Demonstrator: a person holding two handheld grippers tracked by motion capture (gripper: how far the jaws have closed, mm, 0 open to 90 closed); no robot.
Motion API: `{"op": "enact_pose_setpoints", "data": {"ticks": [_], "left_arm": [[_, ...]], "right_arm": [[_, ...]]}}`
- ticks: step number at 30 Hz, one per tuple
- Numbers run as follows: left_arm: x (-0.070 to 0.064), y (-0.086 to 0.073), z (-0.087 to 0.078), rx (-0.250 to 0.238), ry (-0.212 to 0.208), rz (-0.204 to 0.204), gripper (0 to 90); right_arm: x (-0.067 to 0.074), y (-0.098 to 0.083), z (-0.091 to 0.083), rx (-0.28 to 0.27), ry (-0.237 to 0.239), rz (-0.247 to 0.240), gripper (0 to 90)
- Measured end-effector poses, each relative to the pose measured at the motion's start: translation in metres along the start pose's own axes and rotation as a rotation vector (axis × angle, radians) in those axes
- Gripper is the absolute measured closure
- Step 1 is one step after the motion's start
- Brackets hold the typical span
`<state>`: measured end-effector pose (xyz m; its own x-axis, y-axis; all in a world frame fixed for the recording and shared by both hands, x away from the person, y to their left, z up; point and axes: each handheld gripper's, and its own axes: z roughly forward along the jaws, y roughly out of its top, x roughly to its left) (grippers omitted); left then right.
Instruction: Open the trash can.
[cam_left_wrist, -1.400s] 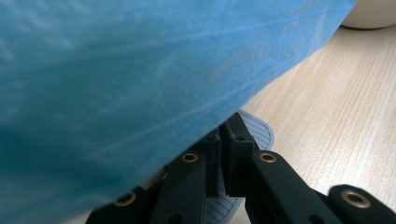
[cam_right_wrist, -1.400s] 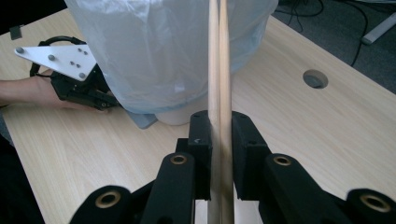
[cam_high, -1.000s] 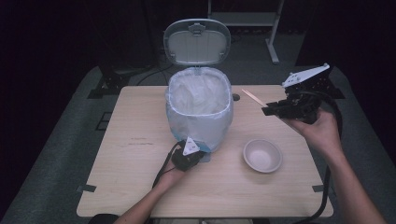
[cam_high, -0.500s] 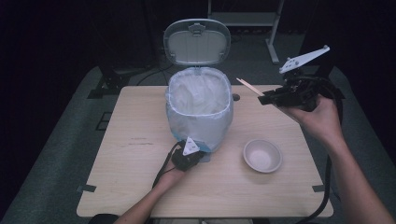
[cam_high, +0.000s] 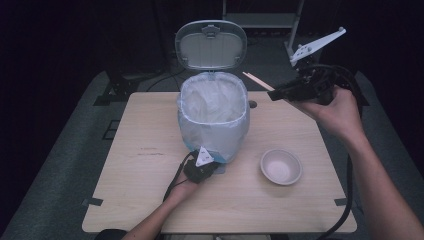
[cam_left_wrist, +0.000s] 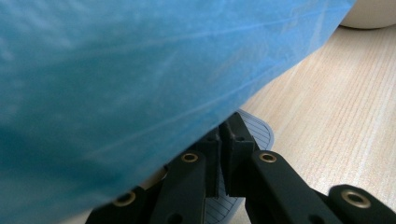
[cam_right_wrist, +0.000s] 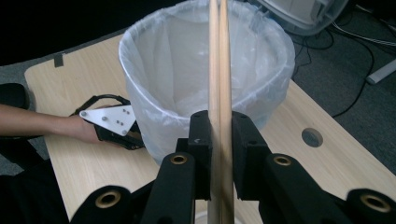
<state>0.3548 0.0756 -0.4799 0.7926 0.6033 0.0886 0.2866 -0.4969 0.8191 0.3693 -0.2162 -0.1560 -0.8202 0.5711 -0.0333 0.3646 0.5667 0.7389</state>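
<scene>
High view first: a small pedal bin (cam_high: 214, 122) with a pale liner sits mid-table, lid (cam_high: 210, 45) flipped up. The left gripper (cam_high: 202, 167) is down at the bin's foot, while the right gripper (cam_high: 280, 93) hangs up beside the rim with a pair of wooden chopsticks (cam_high: 257, 81) poking out toward the bin. A white bowl (cam_high: 281, 167) sits on the table (cam_high: 150, 200) near the bin's base, well below that raised hand.

Left gripper view: jaws clenched together with nothing between them, tips resting on the ribbed pedal (cam_left_wrist: 258, 130), I think pressing it, though the blue liner (cam_left_wrist: 140, 70) hides a good deal of it.

Right gripper view: jaws clamped tight on the chopsticks (cam_right_wrist: 219, 70), which run straight up across the open mouth of the bin (cam_right_wrist: 205, 60).

To me this looks like the drop-in step. I'd keep the pedal held so the lid can't fall, bring the stick tips well over the middle of the liner, tilt them downward, and only then let go. Release too early and they could catch the rim and skid onto the table.
</scene>
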Motion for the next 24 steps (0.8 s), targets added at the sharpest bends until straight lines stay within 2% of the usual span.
{"op": "enact_pose_setpoints", "data": {"ticks": [24], "left_arm": [[0.000,0.000,0.000,0.000,0.000,-0.001,87.4]], "right_arm": [[0.007,0.053,0.015,0.026,0.037,-0.045,78.8]]}}
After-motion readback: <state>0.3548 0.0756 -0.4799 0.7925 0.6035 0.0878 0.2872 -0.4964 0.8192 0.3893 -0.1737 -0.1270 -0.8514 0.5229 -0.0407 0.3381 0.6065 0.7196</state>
